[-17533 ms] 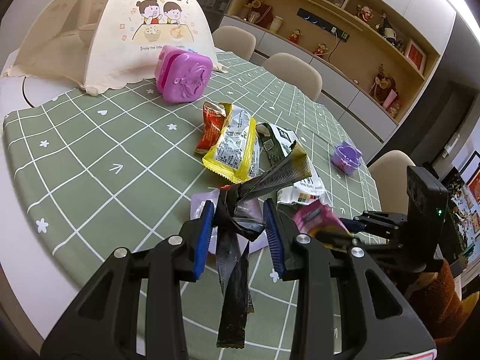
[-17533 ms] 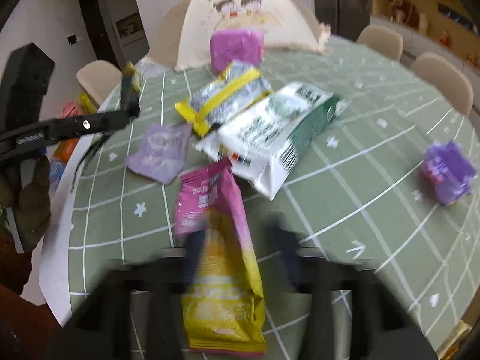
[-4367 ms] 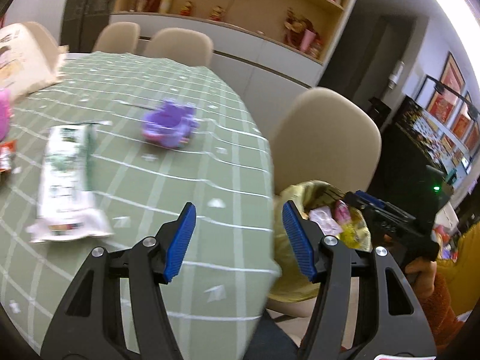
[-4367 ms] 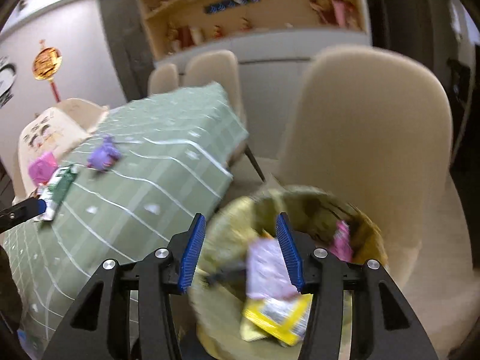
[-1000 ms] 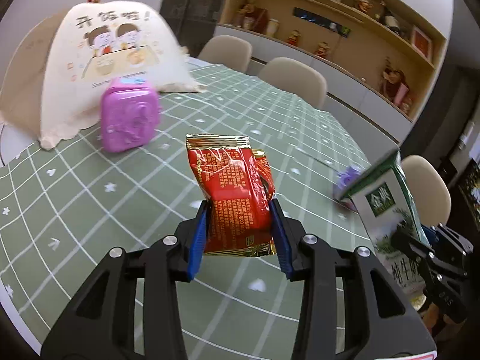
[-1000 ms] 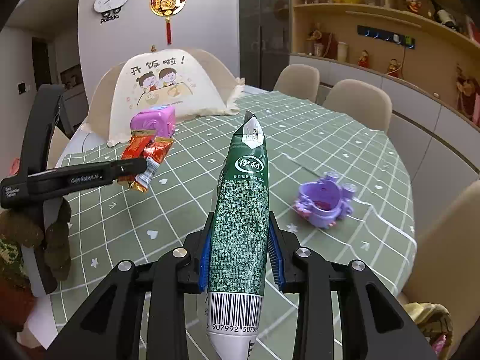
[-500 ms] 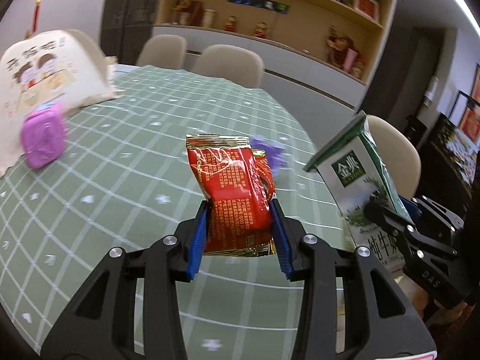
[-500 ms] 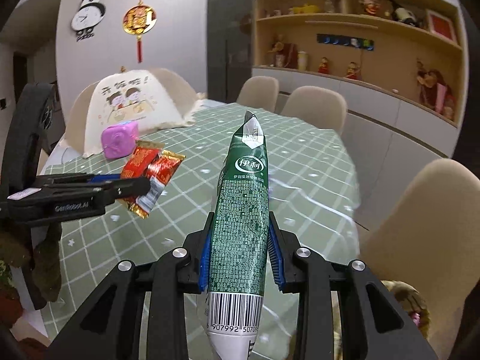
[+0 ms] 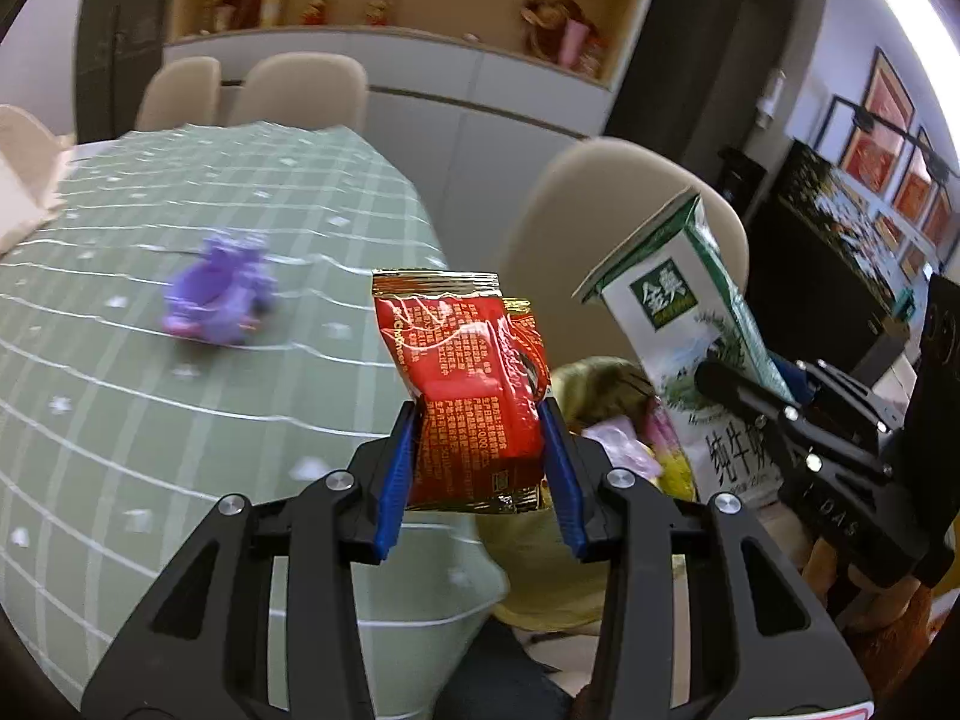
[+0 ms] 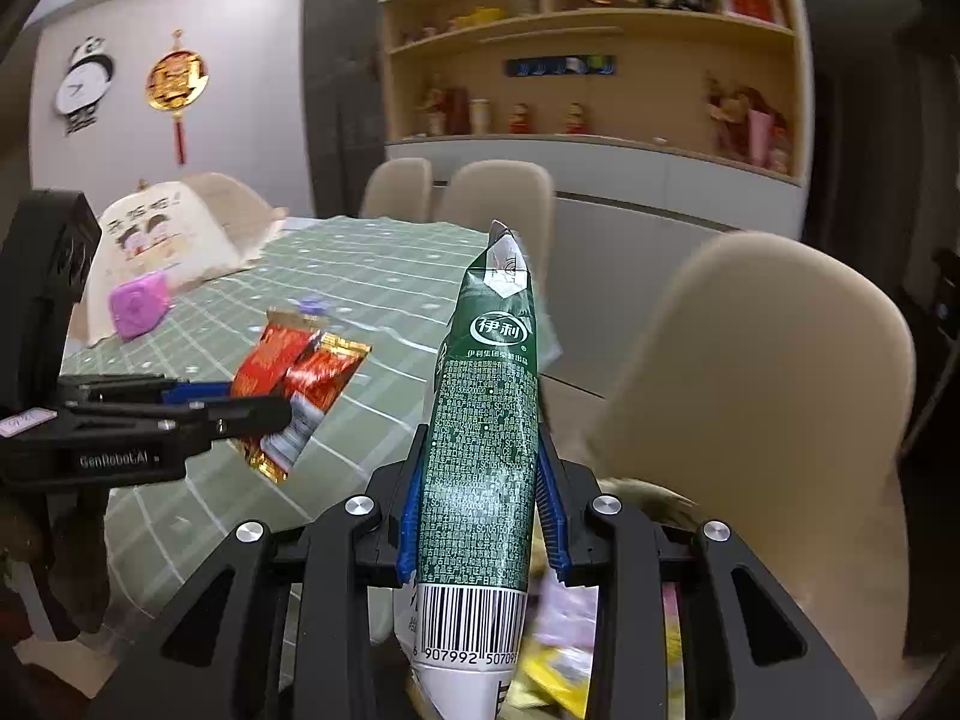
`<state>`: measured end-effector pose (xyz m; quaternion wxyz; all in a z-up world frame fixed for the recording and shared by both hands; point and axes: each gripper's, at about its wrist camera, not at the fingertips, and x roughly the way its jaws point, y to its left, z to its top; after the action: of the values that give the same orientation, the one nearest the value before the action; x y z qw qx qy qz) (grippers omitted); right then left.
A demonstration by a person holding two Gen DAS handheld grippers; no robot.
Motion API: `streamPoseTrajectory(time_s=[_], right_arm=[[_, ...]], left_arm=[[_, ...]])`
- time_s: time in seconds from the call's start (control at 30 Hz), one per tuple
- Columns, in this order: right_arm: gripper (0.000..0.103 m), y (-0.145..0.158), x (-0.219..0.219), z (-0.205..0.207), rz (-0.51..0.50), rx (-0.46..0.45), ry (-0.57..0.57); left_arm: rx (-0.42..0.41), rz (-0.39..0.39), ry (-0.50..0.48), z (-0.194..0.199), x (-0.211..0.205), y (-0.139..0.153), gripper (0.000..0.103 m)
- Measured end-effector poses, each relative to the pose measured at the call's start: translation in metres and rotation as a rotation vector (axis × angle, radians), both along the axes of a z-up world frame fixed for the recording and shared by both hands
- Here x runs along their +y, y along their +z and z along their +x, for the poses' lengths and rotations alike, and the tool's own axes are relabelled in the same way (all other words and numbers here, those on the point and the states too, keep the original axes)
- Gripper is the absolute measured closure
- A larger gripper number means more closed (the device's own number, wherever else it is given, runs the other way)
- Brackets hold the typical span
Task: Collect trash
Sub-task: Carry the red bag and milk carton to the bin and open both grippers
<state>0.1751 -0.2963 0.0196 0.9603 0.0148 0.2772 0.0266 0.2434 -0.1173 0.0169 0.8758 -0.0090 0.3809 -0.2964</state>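
My left gripper [image 9: 480,468] is shut on a red and gold snack wrapper [image 9: 468,384], held in the air over the table's right edge; it also shows in the right wrist view [image 10: 300,384]. My right gripper [image 10: 480,504] is shut on a green and white milk pouch [image 10: 486,456], also seen in the left wrist view [image 9: 690,324]. Both wrappers hang near a yellow-lined trash bin [image 9: 600,396] on the floor beside the table, with wrappers inside [image 10: 564,642].
A green checked tablecloth [image 9: 120,408] covers the round table. A purple toy [image 9: 222,294] lies on it. A pink box [image 10: 141,297] and a cream food cover [image 10: 162,240] stand at the far side. A beige chair [image 10: 768,372] stands behind the bin.
Both grippers have swung from over the table toward its right edge and the trash bin, each keeping its wrapper. The bin has come into view below them.
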Motion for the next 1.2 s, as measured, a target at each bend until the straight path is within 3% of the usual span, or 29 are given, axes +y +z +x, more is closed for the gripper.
streamPoseTrajectory(time_s=[0.3,0.7,0.83,0.93,1.2], right_arm=[[0.072,-0.025,-0.074,-0.023,0.045,0.025,-0.130],[0.072,-0.056,-0.111,-0.027,0.102,0.076,-0.178],[0.072,-0.064,-0.114,-0.027,0.111,0.091,-0.183],[0.072,-0.066,-0.115,-0.025,0.112,0.096,-0.183],[0.072,-0.078,-0.101,0.000,0.171,0.121,-0.149]], left_arm=[[0.076,0.012,-0.113,-0.005,-0.072,-0.032,0.065],[0.180,0.003,-0.221,0.002,-0.136,-0.085,0.064],[0.204,-0.031,-0.223,0.011,-0.143,-0.095,0.051],[0.225,-0.057,-0.202,0.018,-0.138,-0.097,0.047],[0.149,-0.067,-0.115,0.012,-0.101,-0.071,0.046]])
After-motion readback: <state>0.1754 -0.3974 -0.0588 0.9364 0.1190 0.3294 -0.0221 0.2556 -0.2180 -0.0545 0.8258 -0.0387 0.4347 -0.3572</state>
